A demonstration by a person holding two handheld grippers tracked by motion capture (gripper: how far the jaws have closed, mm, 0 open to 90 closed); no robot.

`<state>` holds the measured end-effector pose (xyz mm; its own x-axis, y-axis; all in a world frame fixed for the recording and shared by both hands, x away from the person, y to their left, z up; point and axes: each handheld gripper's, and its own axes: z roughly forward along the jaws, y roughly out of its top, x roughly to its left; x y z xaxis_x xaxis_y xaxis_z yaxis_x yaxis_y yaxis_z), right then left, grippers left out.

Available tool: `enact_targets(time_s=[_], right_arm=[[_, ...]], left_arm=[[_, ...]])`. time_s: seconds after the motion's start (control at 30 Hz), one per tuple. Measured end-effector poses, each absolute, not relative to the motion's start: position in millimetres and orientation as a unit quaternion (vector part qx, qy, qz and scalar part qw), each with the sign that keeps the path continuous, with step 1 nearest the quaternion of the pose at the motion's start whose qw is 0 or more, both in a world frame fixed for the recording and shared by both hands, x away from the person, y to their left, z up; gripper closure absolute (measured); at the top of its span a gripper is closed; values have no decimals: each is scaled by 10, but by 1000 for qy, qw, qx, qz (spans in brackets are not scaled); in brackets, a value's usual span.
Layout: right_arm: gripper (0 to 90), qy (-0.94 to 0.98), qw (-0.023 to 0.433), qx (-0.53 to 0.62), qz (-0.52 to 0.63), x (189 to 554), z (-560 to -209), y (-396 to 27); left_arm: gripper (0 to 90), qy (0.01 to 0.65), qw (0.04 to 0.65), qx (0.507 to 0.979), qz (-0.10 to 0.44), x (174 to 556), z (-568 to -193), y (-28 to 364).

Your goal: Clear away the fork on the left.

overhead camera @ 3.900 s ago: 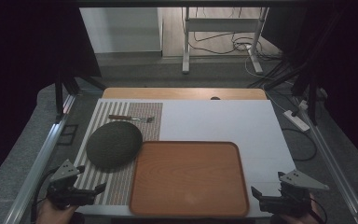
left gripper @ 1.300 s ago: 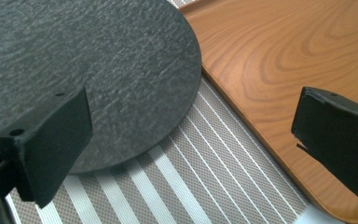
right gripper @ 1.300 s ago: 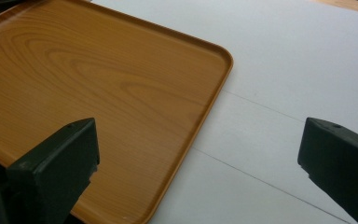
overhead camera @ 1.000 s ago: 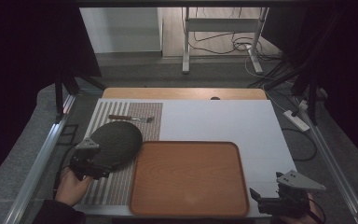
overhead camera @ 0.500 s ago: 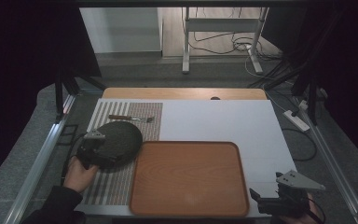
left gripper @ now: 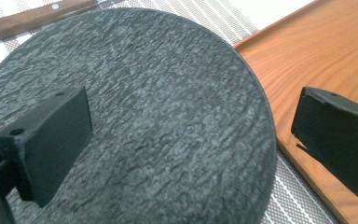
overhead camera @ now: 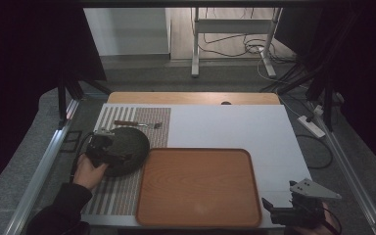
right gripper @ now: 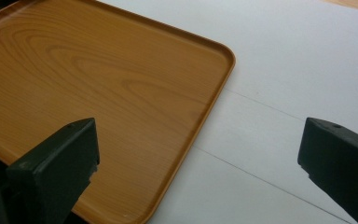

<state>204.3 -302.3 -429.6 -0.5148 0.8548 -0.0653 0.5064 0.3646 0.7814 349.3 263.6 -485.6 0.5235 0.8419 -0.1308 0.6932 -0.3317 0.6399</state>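
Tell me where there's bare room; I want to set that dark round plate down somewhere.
The wooden tray is bare all over, right beside the dark round plate. The white tabletop behind and right of the tray is free too. The striped mat is crowded: plate, knife, and the open left gripper over the plate.

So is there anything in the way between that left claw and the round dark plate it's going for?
Nothing visible. The left gripper hovers open right over the round dark slate plate, jaws either side of bare surface. The wooden-handled knife lies beyond the plate's far edge.
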Motion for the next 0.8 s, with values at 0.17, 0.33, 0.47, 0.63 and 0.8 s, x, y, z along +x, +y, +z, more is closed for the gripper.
enact_targets(time_s=[0.17,0.33,0.47,0.63,0.8], right_arm=[[0,791,238,430,364,2043,-4295,-3026],[0,791,239,430,364,2042,-4295,-3027],[0,790,239,431,364,2041,-4295,-3027],[0,791,239,431,364,2042,-4296,-3027],[0,791,239,431,364,2042,-4296,-3028]], left_arm=[[0,478,322,808,120,3607,-4869,2640],[0,486,333,801,108,3748,-4900,2664],[0,488,335,799,105,3851,-4909,2673],[0,485,328,802,115,3973,-4908,2672],[0,486,319,805,117,4093,-4928,2660]])
